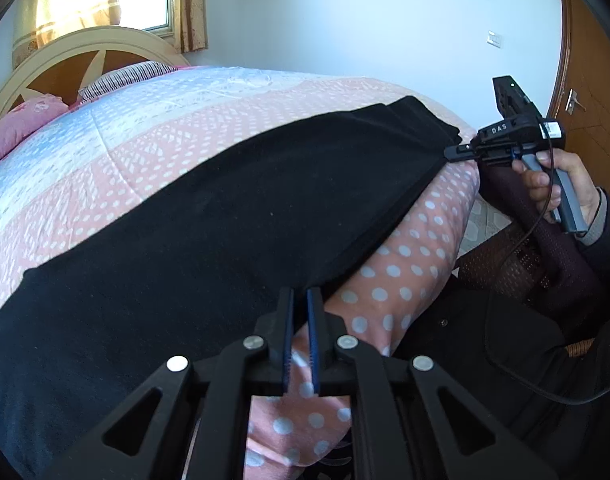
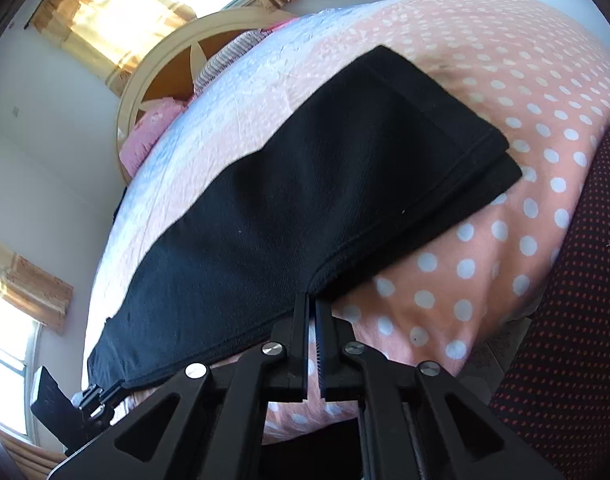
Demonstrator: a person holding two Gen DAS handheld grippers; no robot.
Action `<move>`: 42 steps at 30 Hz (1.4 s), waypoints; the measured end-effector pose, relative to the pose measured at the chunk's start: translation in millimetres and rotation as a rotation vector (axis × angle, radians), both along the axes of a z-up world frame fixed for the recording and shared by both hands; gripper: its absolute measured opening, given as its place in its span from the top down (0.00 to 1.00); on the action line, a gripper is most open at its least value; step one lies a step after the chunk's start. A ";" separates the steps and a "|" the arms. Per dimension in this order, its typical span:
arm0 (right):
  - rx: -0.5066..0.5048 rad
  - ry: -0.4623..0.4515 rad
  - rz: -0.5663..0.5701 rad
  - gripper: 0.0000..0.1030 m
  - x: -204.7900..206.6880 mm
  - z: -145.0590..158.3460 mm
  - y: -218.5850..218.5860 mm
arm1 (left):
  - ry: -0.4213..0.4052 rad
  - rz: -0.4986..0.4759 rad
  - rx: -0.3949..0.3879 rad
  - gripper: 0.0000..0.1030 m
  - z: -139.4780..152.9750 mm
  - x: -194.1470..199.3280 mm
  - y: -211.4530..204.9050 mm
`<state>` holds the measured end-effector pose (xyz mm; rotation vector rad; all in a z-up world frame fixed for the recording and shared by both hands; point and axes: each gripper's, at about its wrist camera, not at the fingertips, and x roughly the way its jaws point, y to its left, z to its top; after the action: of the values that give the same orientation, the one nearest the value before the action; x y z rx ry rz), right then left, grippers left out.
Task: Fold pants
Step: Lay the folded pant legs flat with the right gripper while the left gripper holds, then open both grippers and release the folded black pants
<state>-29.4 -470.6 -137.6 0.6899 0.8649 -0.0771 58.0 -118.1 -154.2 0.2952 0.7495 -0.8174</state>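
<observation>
Both grippers (image 1: 300,294) (image 2: 314,300) angled downward, pinching black pants (image 1: 225,208) (near edge).

the black pants (image 2: 305,184) lie flat across the pink quilt with white dots (image 2: 485,248), folded lengthwise, with the hems stacked at the far right end. the right gripper (image 2: 314,300) has its tips at the near edge of the pants, with the jaws almost together; whether they pinch the cloth is not clear. at the lower left the left gripper (image 2: 105,394) meets the other end of the same edge. behind are a cream headboard (image 2: 145,80), a pink pillow (image 2: 153,128) and curtained windows (image 2: 117,12).
</observation>
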 end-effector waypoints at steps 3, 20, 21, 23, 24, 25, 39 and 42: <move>-0.032 -0.028 -0.025 0.67 -6.6 13.2 -9.4 | -0.044 -0.020 -0.012 0.77 14.1 -5.9 1.9; -0.090 -0.009 -0.301 0.64 -16.3 16.4 -98.7 | 0.026 0.152 -0.003 0.48 -0.5 51.8 -0.9; -0.080 -0.013 -0.297 0.64 -16.6 14.3 -102.8 | 0.038 0.153 -0.005 0.46 -2.8 53.7 0.3; -0.083 -0.025 -0.295 0.65 -16.2 12.7 -105.4 | 0.048 0.157 -0.010 0.42 -4.8 55.0 3.3; -0.086 -0.031 -0.291 0.68 -16.5 12.7 -104.6 | 0.051 0.160 -0.012 0.41 -4.4 55.7 4.9; -0.078 -0.039 -0.282 0.73 -15.9 12.3 -103.8 | 0.054 0.161 -0.015 0.40 -4.5 56.4 5.8; -0.155 -0.054 -0.283 0.96 -20.7 30.3 -92.2 | 0.070 0.163 -0.040 0.38 -7.4 56.9 15.3; -0.167 0.009 -0.258 0.96 -10.6 13.4 -92.6 | 0.071 0.163 -0.043 0.38 -6.7 57.4 15.1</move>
<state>-40.1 -563.2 -124.1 0.6411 0.7648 -0.3794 115.5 -103.0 -160.9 0.1650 0.8109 -0.6914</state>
